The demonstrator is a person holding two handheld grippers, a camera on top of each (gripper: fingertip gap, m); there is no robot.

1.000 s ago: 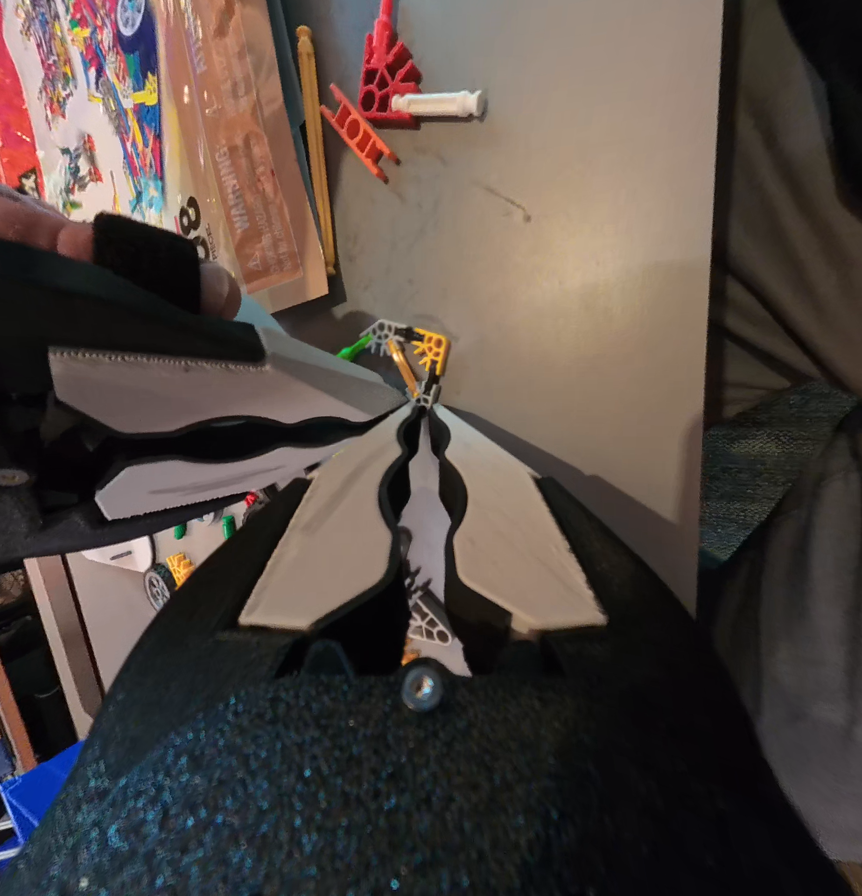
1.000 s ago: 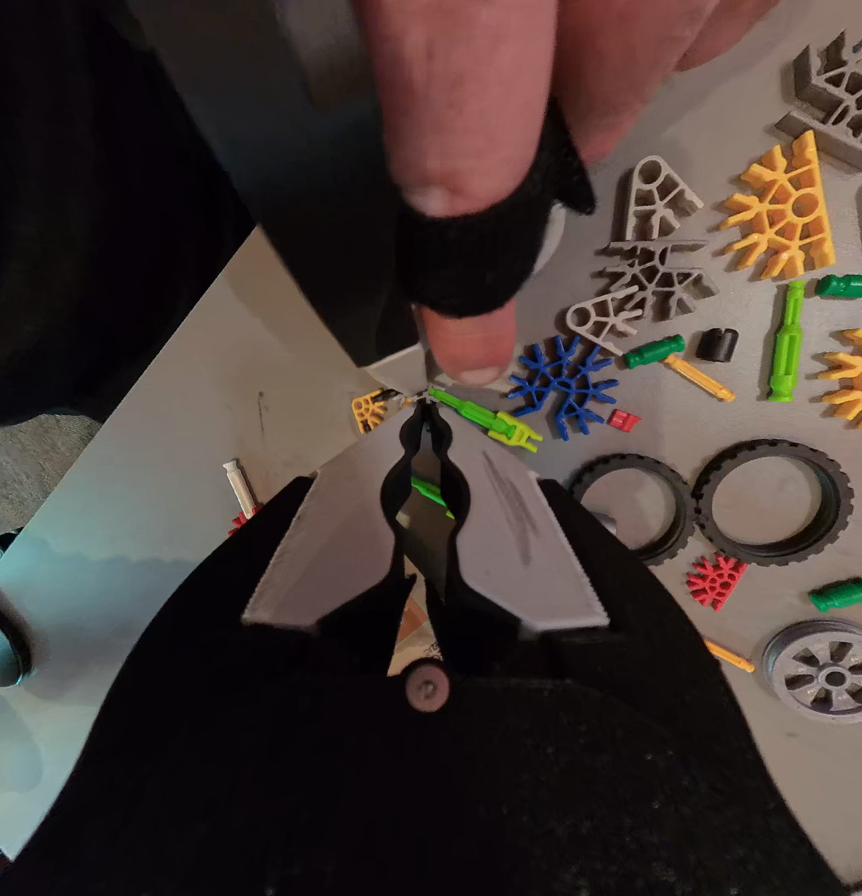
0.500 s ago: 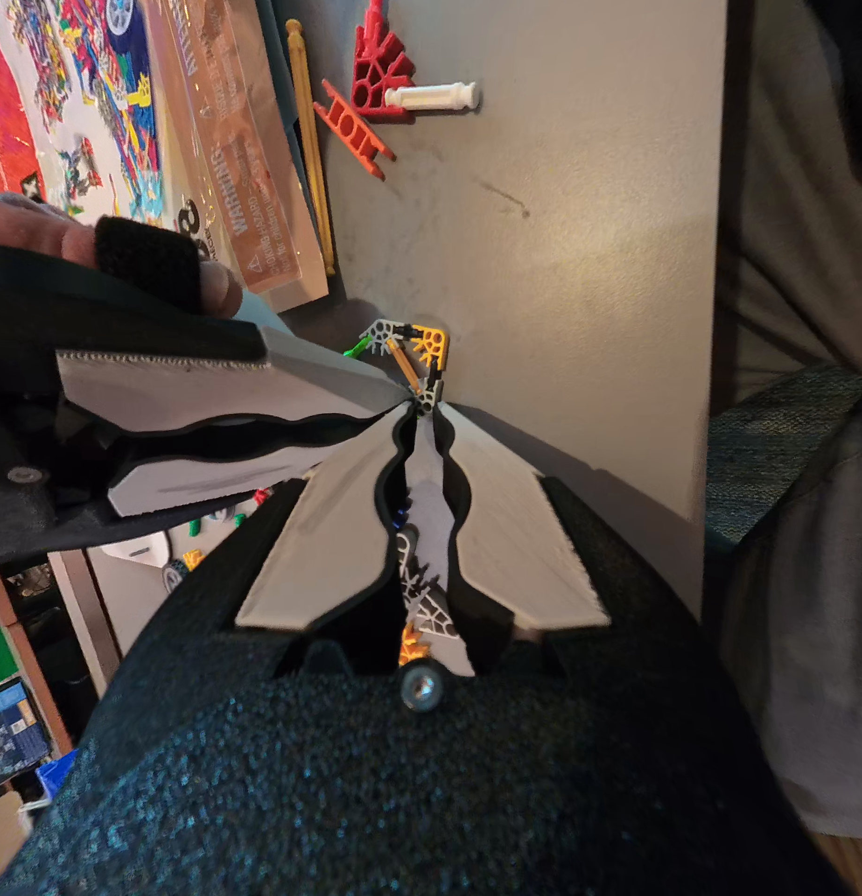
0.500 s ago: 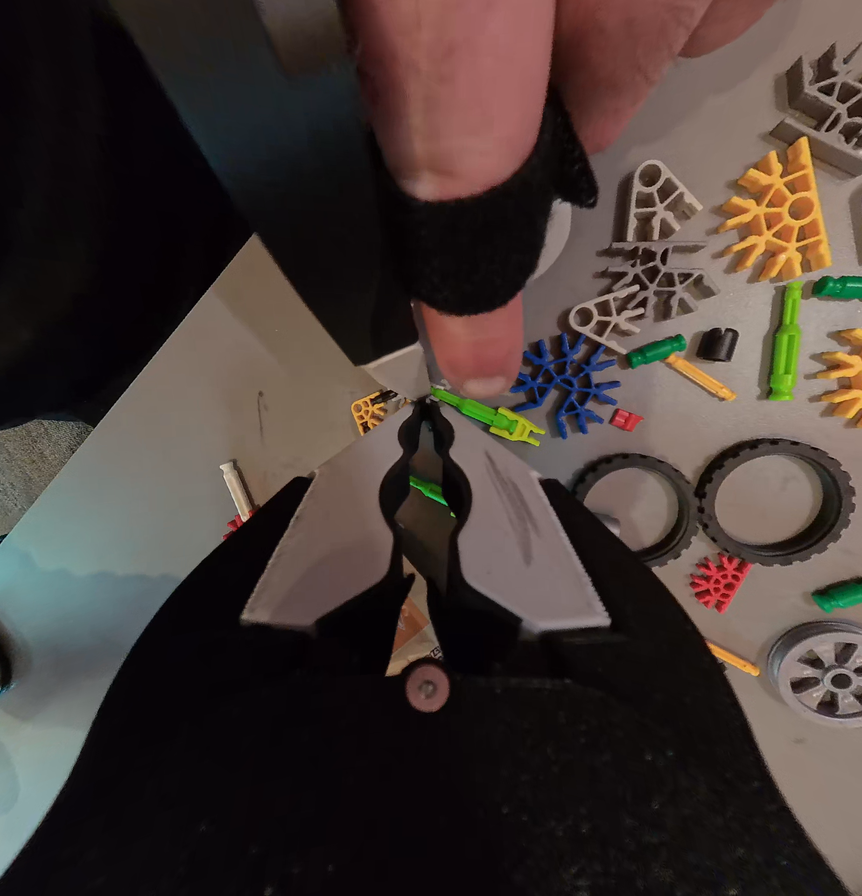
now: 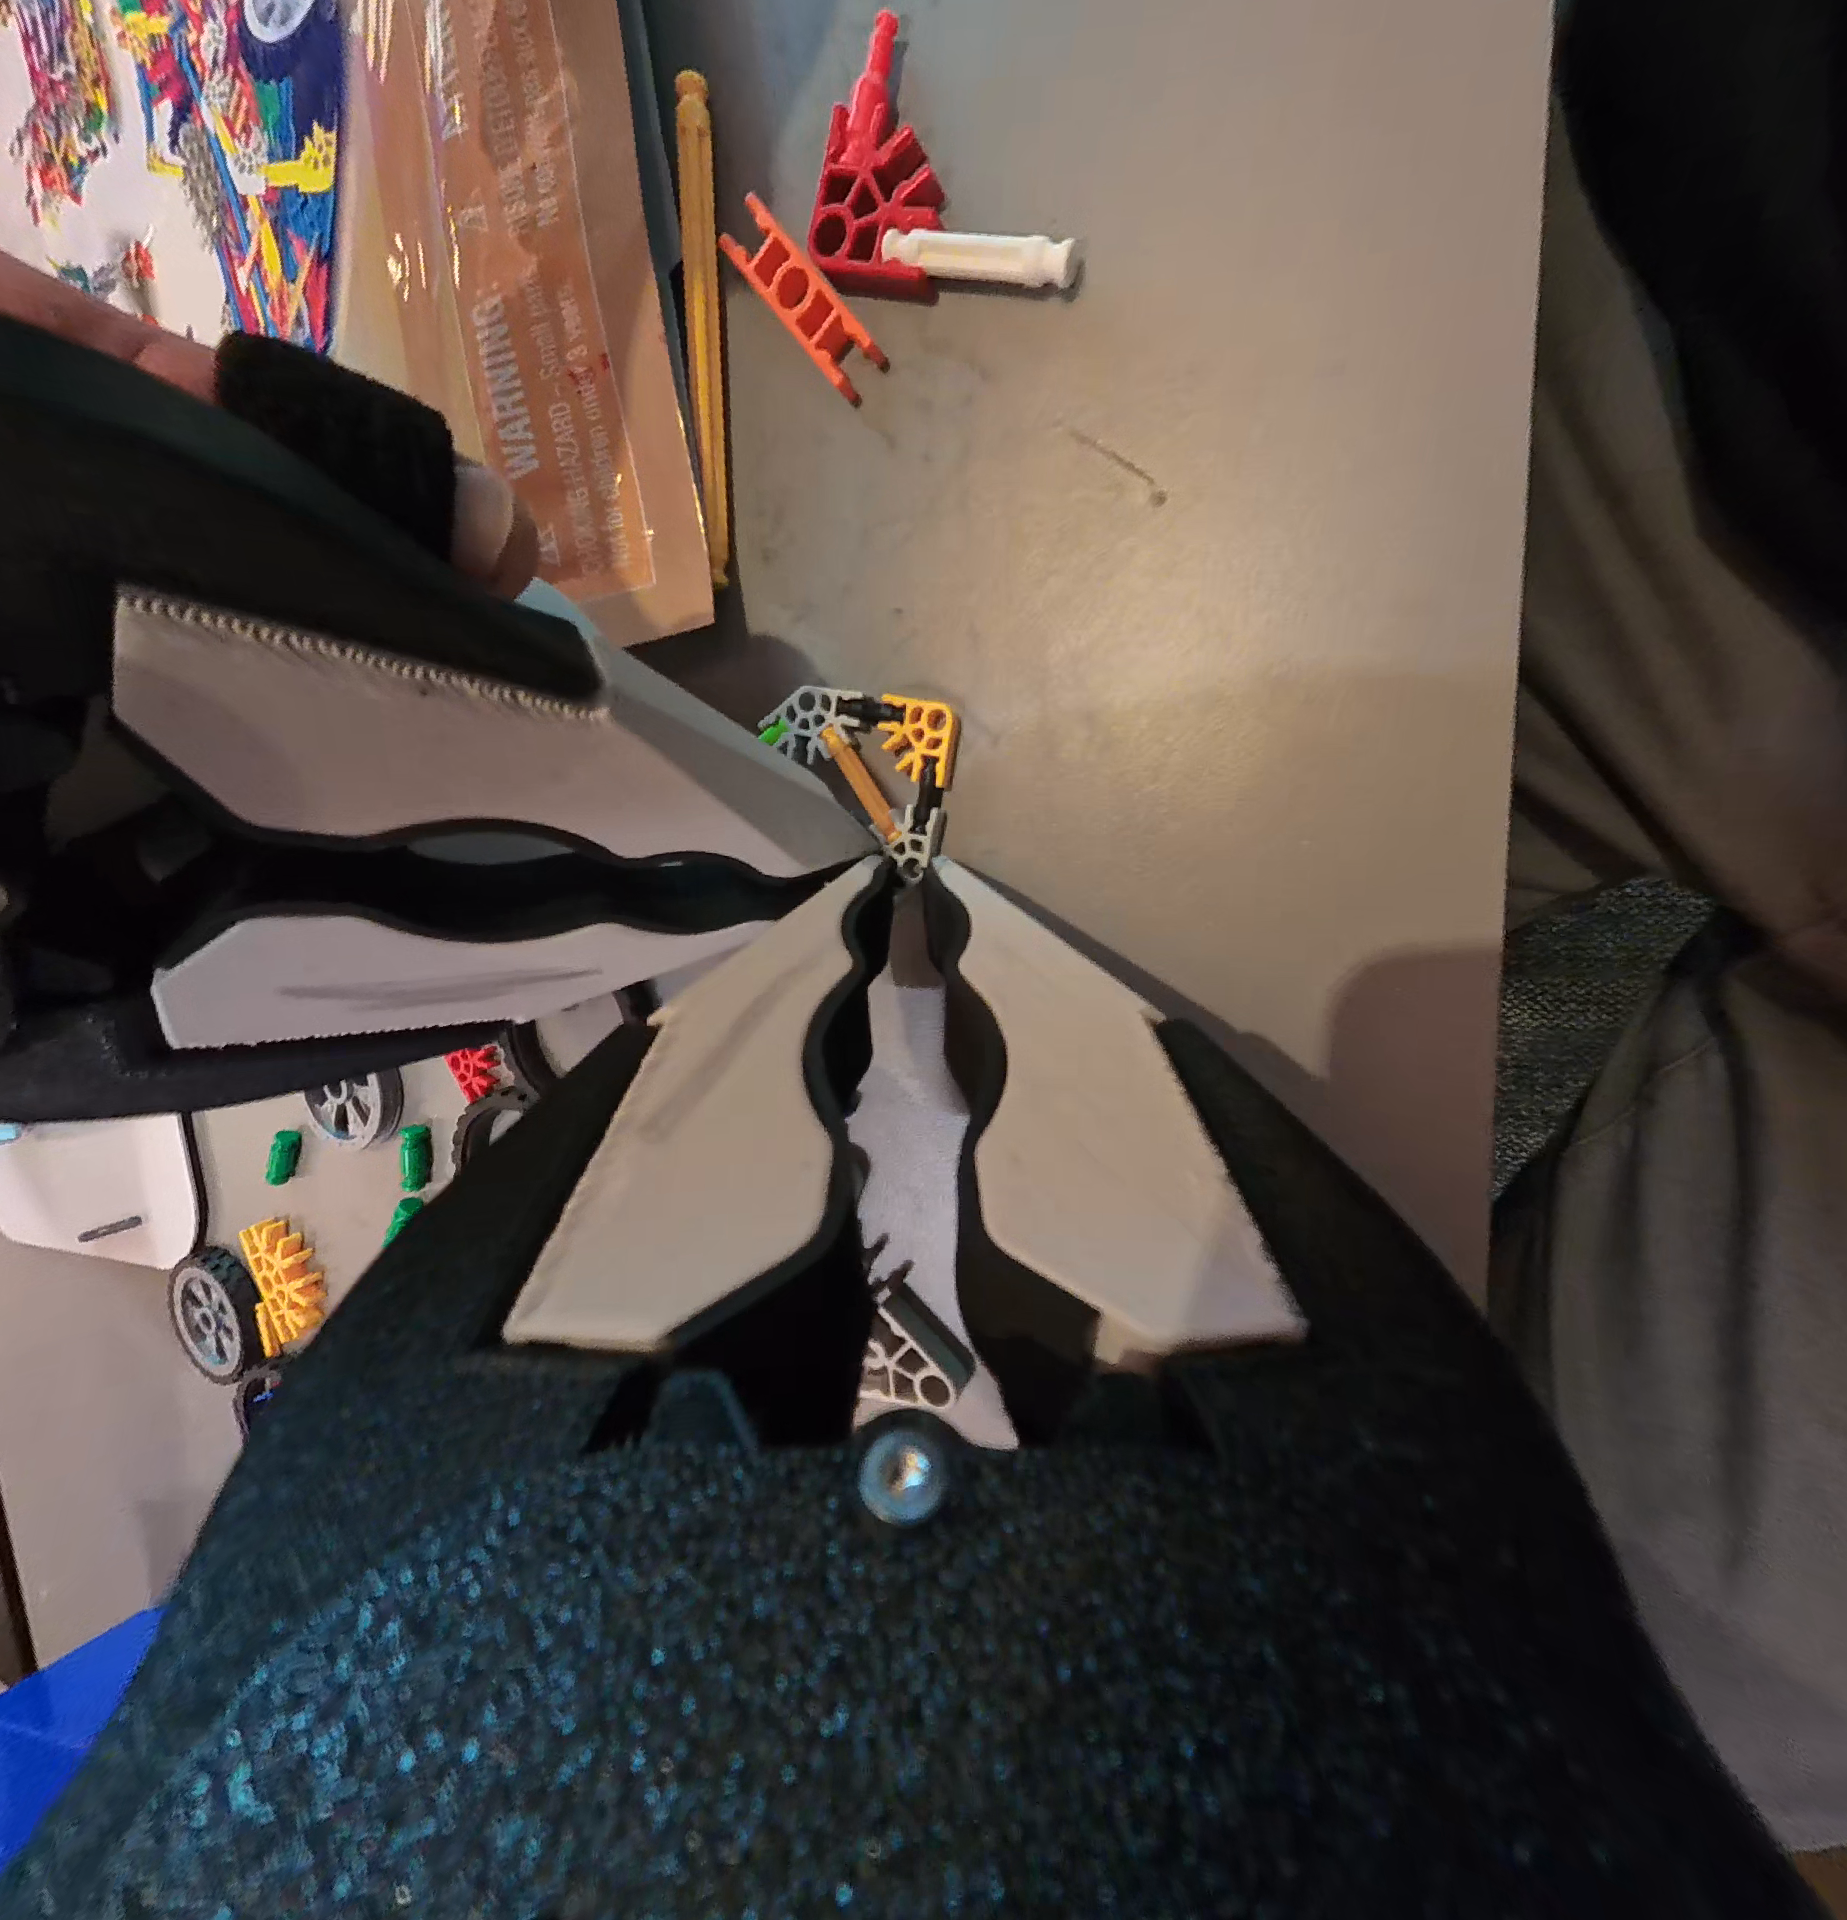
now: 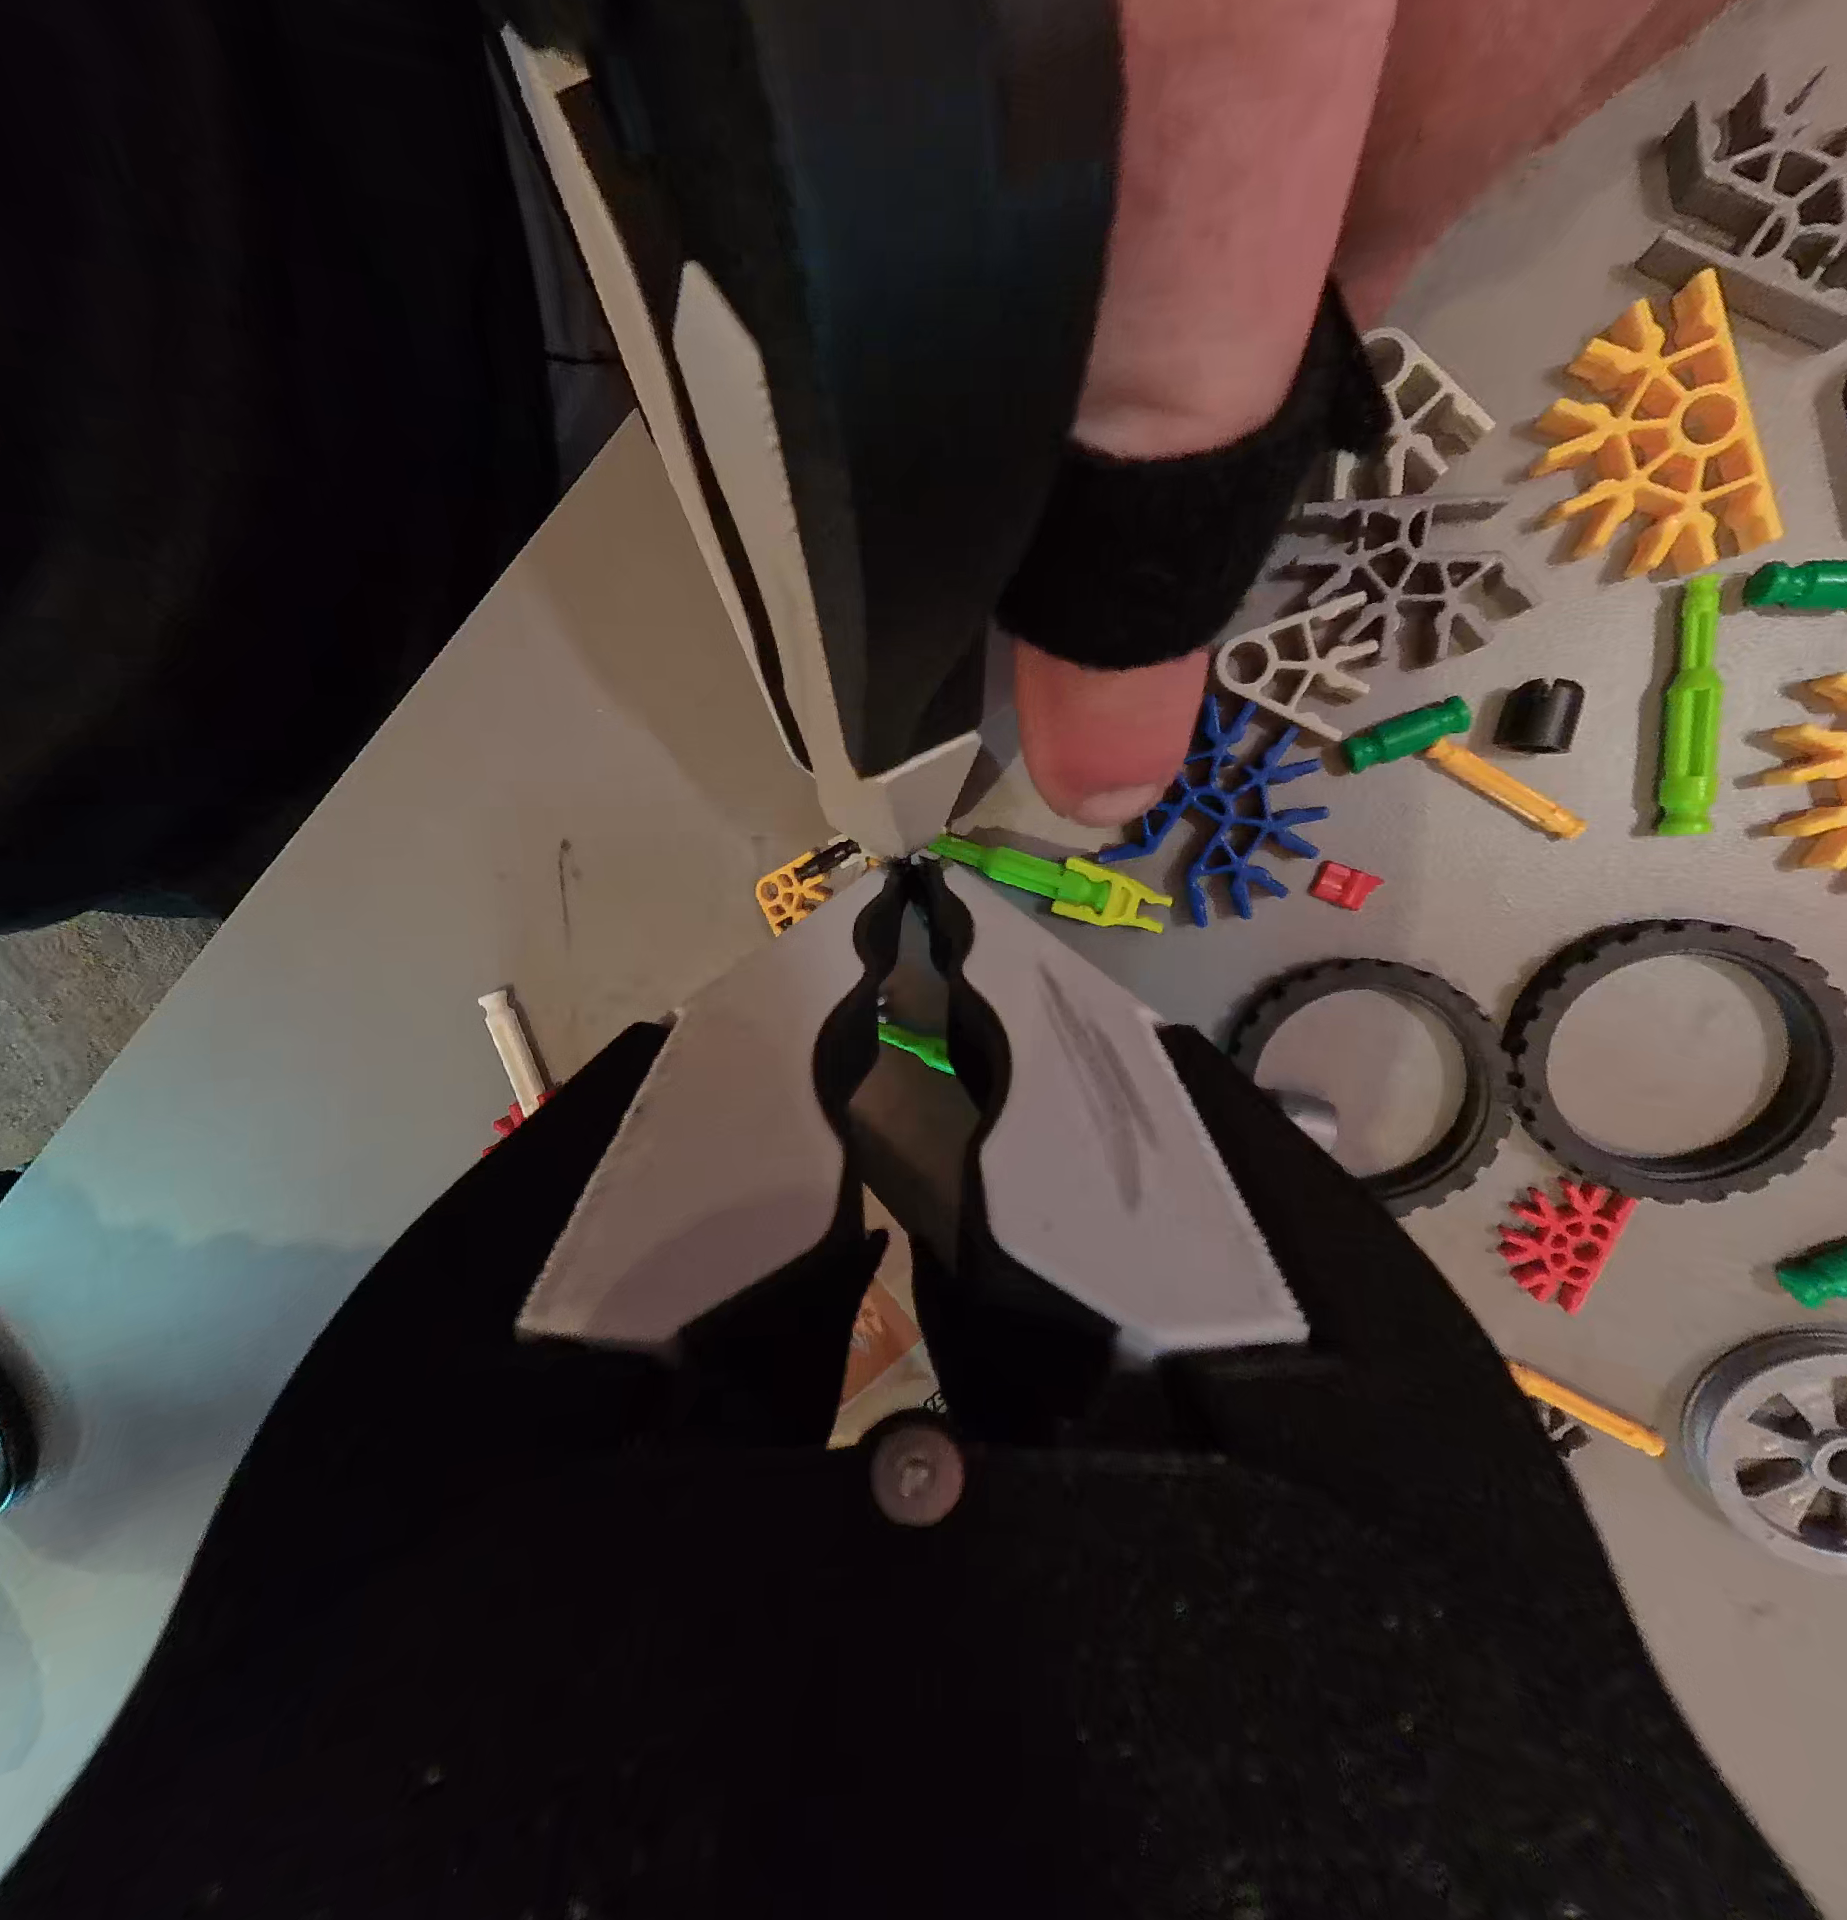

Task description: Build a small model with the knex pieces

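Note:
A small toy assembly hangs between both grippers above the grey table (image 5: 1210, 623). It is made of a yellow connector (image 5: 924, 738), two grey connectors (image 5: 810, 712) and an orange rod (image 5: 857, 779). My left gripper (image 5: 903, 868) is shut on its lower grey connector (image 5: 914, 836). My right gripper (image 6: 903, 873) is shut on the same assembly, tip to tip with the left one (image 6: 893, 831). In the right wrist view the yellow connector (image 6: 789, 894) sticks out left. A green rod (image 6: 1002, 868) with a yellow-green clip (image 6: 1116, 904) sticks out right.
A red connector (image 5: 872, 218), white rod (image 5: 981, 260), orange piece (image 5: 799, 301), long yellow rod (image 5: 701, 312) and printed packaging (image 5: 545, 312) lie beyond. To the right lie a blue connector (image 6: 1231, 821), two tyres (image 6: 1677, 1060), a wheel hub (image 6: 1823, 1455) and several loose pieces. The table edge (image 6: 431, 665) runs on the left. My left and right fingertips are right by each other. It is some 15 cm from my right tips to the wheel hub (image 6: 1823, 1455).
Both grippers stay shut on the assembly. The left gripper has tilted, so more of its fingers show in the right wrist view. The held pieces have barely moved.

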